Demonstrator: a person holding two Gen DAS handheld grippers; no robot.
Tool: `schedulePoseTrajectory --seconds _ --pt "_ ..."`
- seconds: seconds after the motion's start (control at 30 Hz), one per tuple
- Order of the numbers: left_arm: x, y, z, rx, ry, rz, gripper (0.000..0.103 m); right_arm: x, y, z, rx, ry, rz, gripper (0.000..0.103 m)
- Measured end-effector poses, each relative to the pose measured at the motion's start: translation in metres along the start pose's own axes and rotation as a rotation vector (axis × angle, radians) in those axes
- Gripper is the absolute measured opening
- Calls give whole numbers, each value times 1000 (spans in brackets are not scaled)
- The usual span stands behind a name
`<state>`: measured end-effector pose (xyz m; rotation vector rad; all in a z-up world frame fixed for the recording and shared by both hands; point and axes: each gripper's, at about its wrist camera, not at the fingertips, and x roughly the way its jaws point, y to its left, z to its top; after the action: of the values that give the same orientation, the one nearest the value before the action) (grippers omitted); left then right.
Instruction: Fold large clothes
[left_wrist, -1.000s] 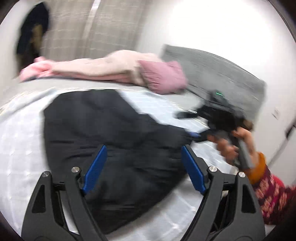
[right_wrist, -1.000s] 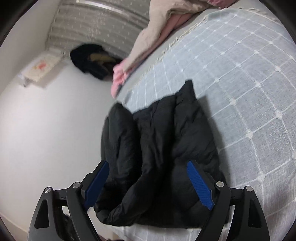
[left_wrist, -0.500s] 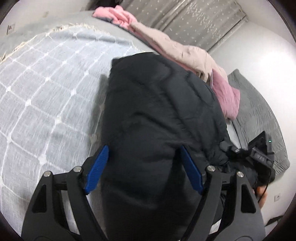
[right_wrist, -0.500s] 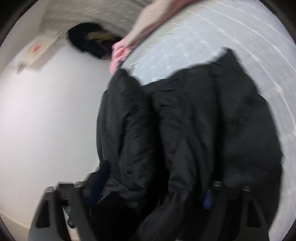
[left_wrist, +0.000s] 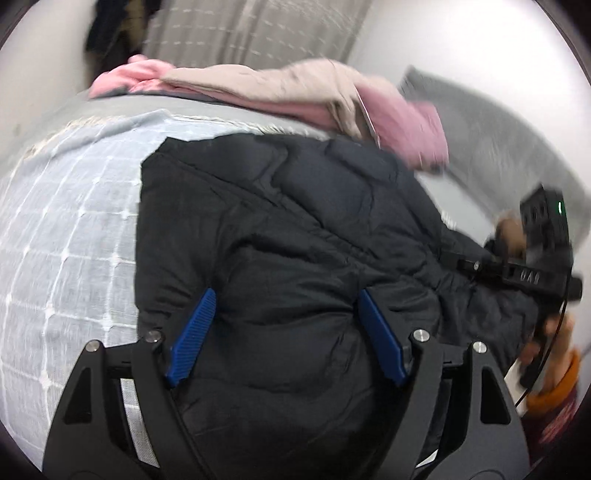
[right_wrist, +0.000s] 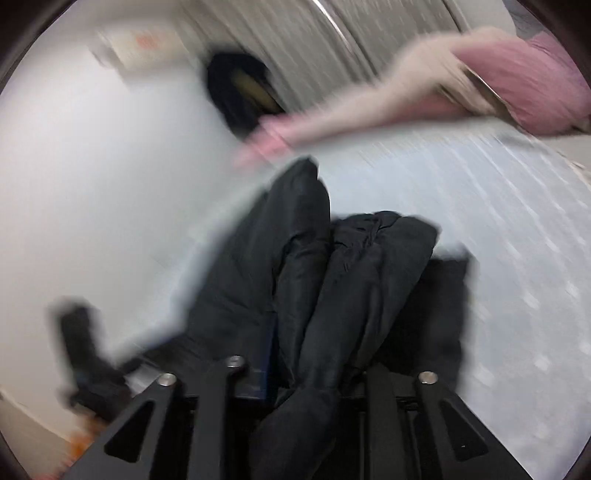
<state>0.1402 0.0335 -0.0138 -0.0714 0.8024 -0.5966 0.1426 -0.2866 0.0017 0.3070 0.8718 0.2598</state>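
A change from a second ago is noted: the right tool (right_wrist: 317, 373), then spread and hovering over the black puffer jacket (left_wrist: 295, 236), is now seen pressed together on a bunched fold of that jacket (right_wrist: 332, 295), with fabric gathered between the narrowed jaws. Heavy motion blur in the right wrist view suggests the pinched edge is being lifted or dragged. The left tool (left_wrist: 284, 339) is kept spread, blue pads (left_wrist: 192, 332) wide apart, held over the jacket's padded body; nothing is gripped by it, and contact cannot be told. In the left wrist view the right tool (left_wrist: 532, 273) is seen at the jacket's right side, held in the person's hand (left_wrist: 546, 332).

Meaning for the task, as a judgement: a grasp has been secured on one side, so a fold-over is probably starting; the bulky filling may spring back and will likely need pressing down.

The jacket is lying on a bed (left_wrist: 74, 229) covered by a pale blue spread with a white grid pattern. At the far edge, pink and beige clothes (left_wrist: 295, 88) are piled, touching or just beside the jacket's top edge. Behind, a patterned curtain (left_wrist: 251, 33), white walls, a grey headboard (left_wrist: 517, 147) and a dark garment (right_wrist: 240, 92) hanging near the curtain are visible.
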Motion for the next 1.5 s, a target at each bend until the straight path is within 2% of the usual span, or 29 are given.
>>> schedulePoseTrajectory --seconds 0.07,0.2,0.27,0.37,0.47,0.5,0.53,0.57,0.6,0.67,0.73,0.77,0.83,0.9,0.93,0.97,1.0,1.07,1.13,1.23,1.27,1.3,1.37,1.43,1.5 --pt "1 -7 0 38 17 10 79 -12 -6 0 12 -15 -24 53" --pt "0 -4 2 19 31 -11 79 -53 -12 21 71 -187 12 64" --pt "1 -2 3 19 34 -12 79 -56 -13 39 102 -225 47 64" --pt "1 -6 1 42 34 -8 79 -35 -12 55 127 -158 88 64" --pt "2 -6 4 41 36 2 79 21 -3 67 130 7 0 63" --pt "1 -5 6 31 31 9 79 32 2 68 119 32 0 50" --pt "-1 -5 10 19 21 9 79 38 8 69 97 39 10 33" --pt "-2 -4 13 9 12 3 79 36 18 70 59 21 6 17" --pt "-5 -3 16 -10 -8 -15 79 24 28 71 23 -33 -11 12" --pt "-10 0 21 -48 -44 -60 79 -15 44 65 -17 -173 14 11" --pt "-12 1 23 -66 -63 -93 79 -42 46 56 -14 -249 7 10" --pt "-11 0 24 -63 -60 -97 79 -55 44 46 -27 -273 -27 10" --pt "-4 -3 22 -43 -32 -77 79 -64 40 31 -46 -259 -134 11" --pt "6 -8 18 -9 1 -36 79 -54 26 17 -20 -213 -222 16" --pt "8 -10 17 5 8 -23 79 -44 13 9 13 -163 -282 17" --pt "10 -13 15 26 10 -5 80 -34 1 1 38 -123 -324 30" --pt "9 -16 15 40 9 6 80 -22 -11 -3 52 -100 -342 50" --pt "6 -18 16 58 10 24 80 -15 -24 -10 71 -87 -370 66" --pt "0 -10 19 38 21 29 81 -24 -29 -13 93 -81 -371 72" --pt "2 24 25 -75 49 21 83 -37 -40 -12 174 -51 -303 80" --pt "7 41 25 -154 80 23 83 -37 -47 -10 207 -40 -277 81" --pt "14 60 24 -250 122 -11 83 -36 -58 -12 270 -20 -222 82" --pt "32 96 15 -458 187 -172 83 -22 -79 -17 423 53 -72 83" --pt "51 118 3 -608 223 -297 84 0 -102 -27 596 138 118 83" --pt "65 130 -8 -693 234 -405 84 18 -122 -39 724 144 269 81"
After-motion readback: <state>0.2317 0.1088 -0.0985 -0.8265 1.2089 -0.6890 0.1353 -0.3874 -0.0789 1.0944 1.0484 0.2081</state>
